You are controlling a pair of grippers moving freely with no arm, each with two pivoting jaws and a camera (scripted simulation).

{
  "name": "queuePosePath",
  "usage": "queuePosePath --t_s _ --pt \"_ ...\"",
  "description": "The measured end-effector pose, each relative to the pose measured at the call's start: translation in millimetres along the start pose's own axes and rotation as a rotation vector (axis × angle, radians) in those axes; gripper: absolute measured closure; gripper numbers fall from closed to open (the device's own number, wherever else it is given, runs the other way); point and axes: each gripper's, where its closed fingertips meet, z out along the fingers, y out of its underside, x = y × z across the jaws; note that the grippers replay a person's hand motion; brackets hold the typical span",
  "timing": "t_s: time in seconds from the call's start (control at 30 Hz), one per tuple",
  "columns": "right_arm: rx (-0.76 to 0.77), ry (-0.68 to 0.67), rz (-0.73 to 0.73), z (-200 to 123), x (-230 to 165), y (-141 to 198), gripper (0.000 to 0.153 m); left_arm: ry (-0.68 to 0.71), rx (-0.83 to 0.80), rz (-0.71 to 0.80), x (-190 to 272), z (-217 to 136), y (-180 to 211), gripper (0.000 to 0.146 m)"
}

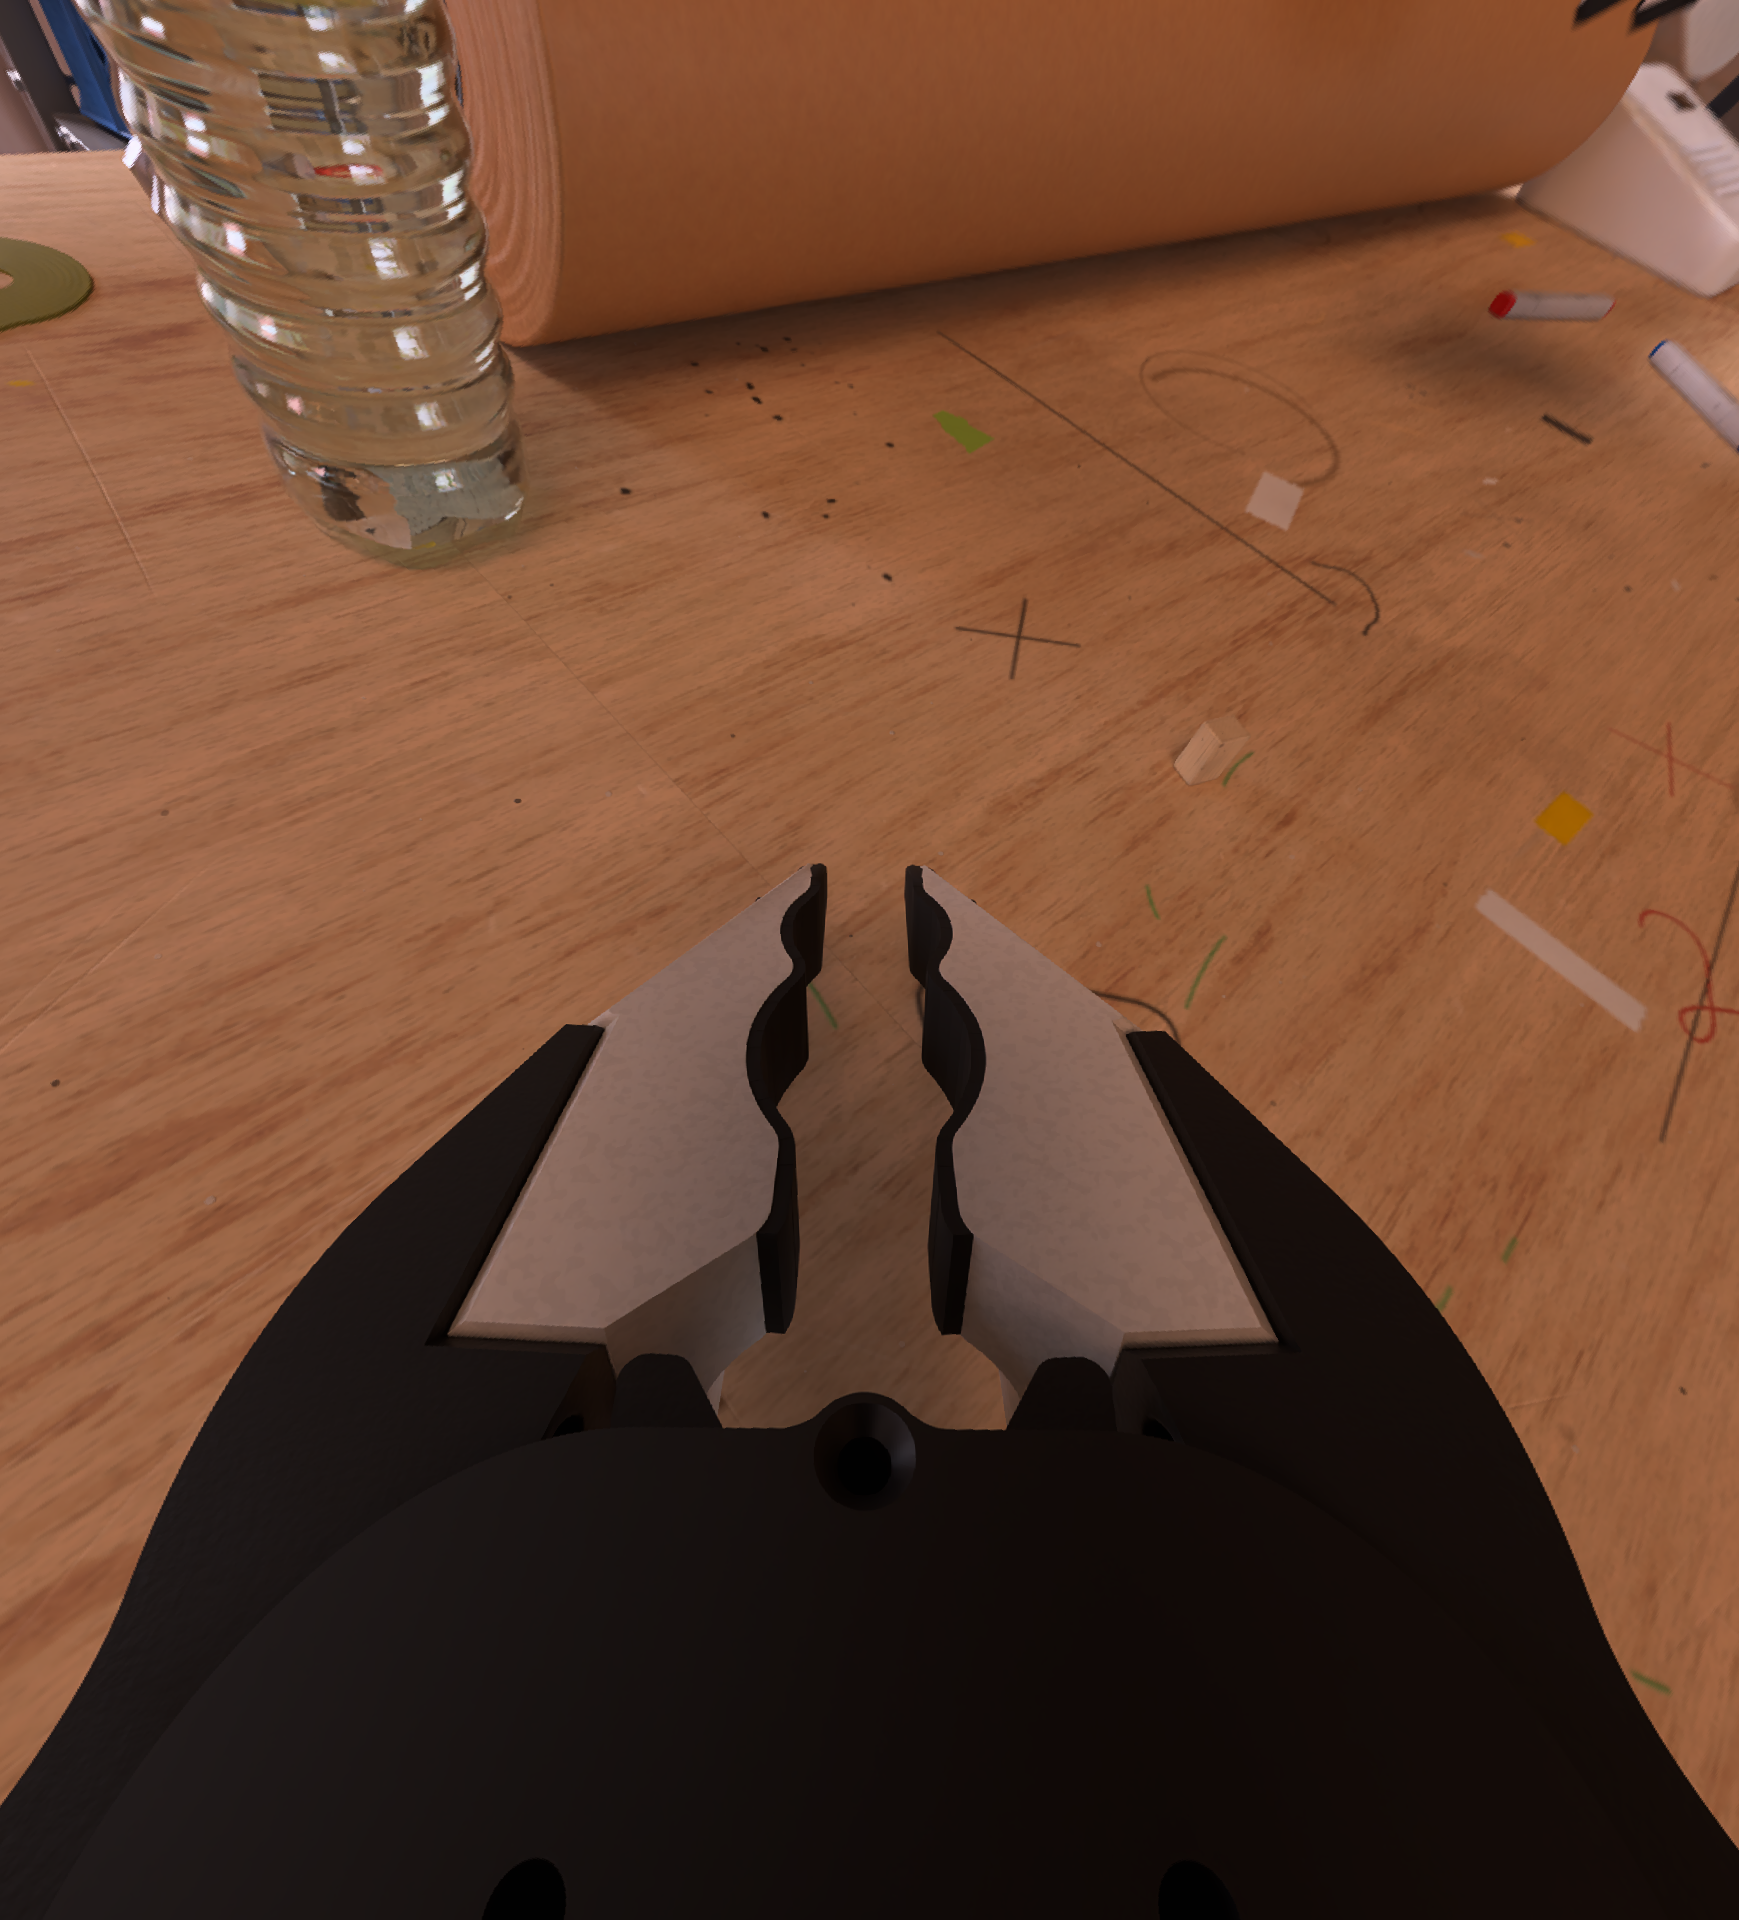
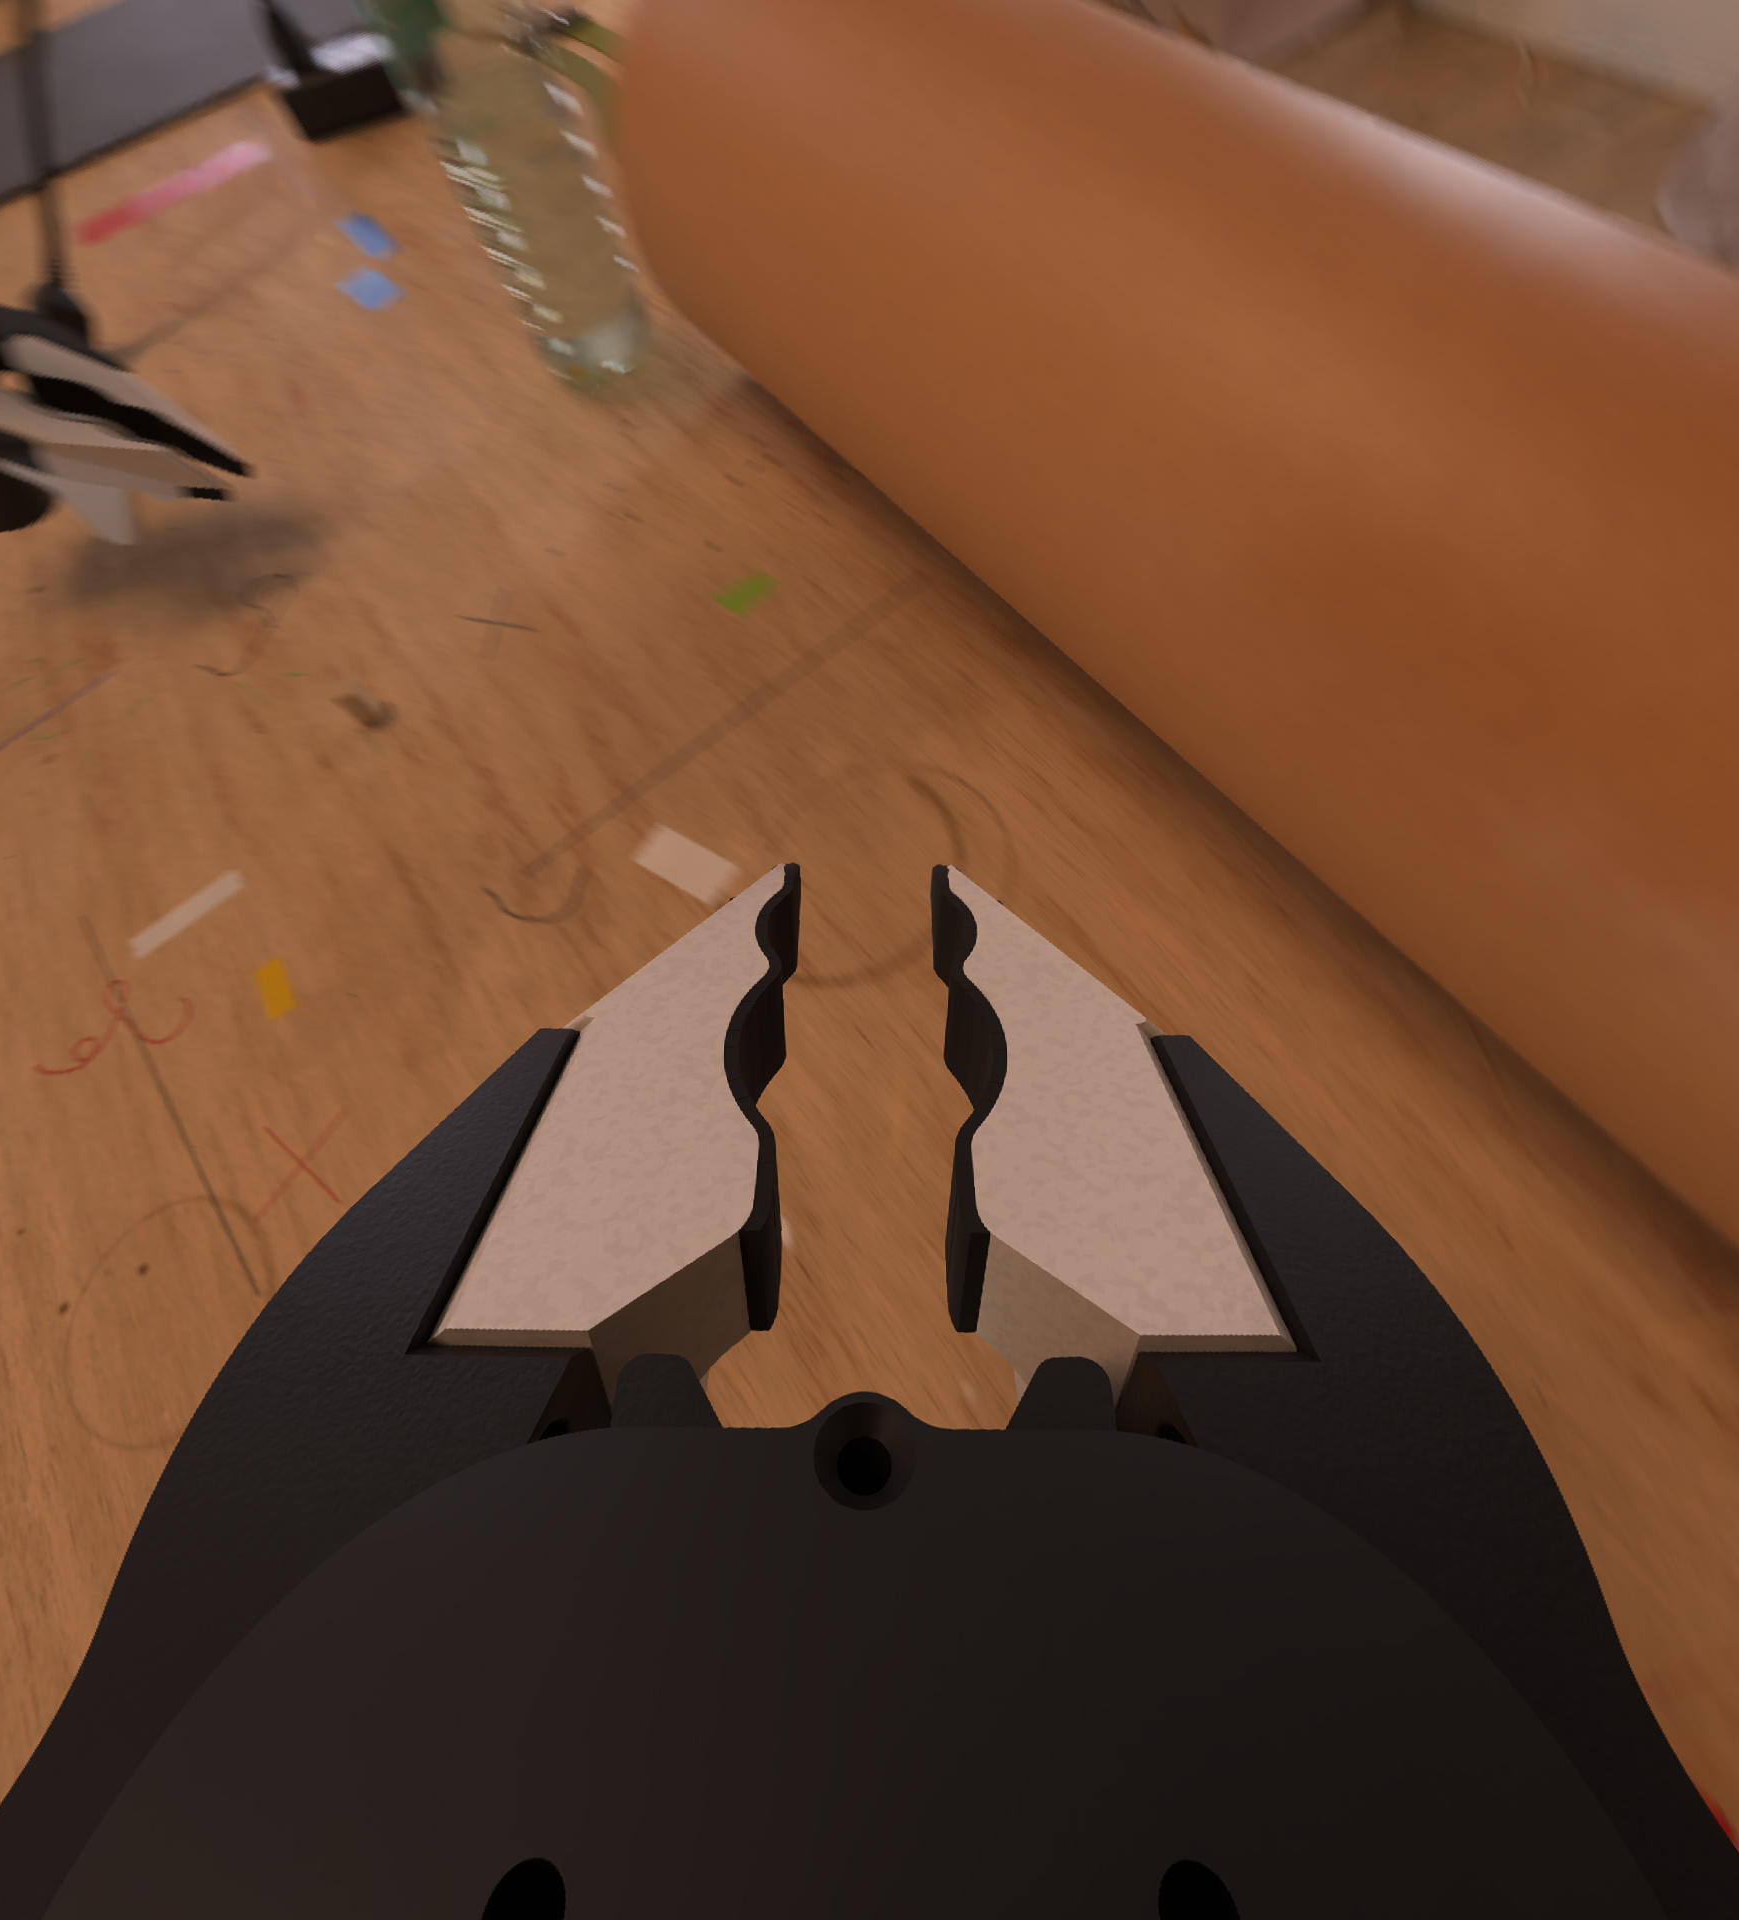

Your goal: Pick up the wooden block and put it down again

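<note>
The wooden block (image 1: 1208,750) is a small pale cube lying on the wooden table (image 1: 325,883), ahead and to the right of my left gripper (image 1: 865,883). The left gripper is open by a narrow gap and empty, hovering over the table. My right gripper (image 2: 865,883) is open and empty, above a pencil circle on the table, beside the brown roll. The right wrist view is blurred. In it the left gripper (image 2: 221,473) shows at the far left, and a small dark blob (image 2: 366,712) beyond it may be the block.
A clear water bottle (image 1: 345,312) stands at the back left, in front of a big brown paper roll (image 1: 1000,156). A white device (image 1: 1665,187) and two markers (image 1: 1551,305) (image 1: 1712,398) lie at the back right. Tape scraps and pen marks dot the table.
</note>
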Motion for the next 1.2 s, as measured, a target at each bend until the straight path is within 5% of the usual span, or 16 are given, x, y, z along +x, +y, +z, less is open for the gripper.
queuePosePath --t_s 0.23,0.47,0.8,0.97,1.13,1.2 --pt "-0.018 -0.267 -0.285 97 -127 -24 0.128 -0.025 -0.054 0.116 8 5 6 0.133" --pt "-0.311 -0.331 -0.410 196 -167 19 0.127 -0.041 -0.051 0.261 18 5 7 0.133" --pt "-0.482 -0.237 -0.487 204 -153 35 0.115 -0.055 0.045 0.319 23 -2 -2 0.134" --pt "-0.399 -0.243 -0.467 199 -156 20 0.104 -0.052 0.050 0.312 21 -1 -4 0.134" --pt "-0.177 -0.385 -0.448 192 -206 -4 0.113 -0.062 0.135 0.291 25 -7 -15 0.133" --pt "-0.205 -0.410 -0.407 195 -225 4 0.116 -0.023 0.152 0.271 34 -11 -21 0.133"
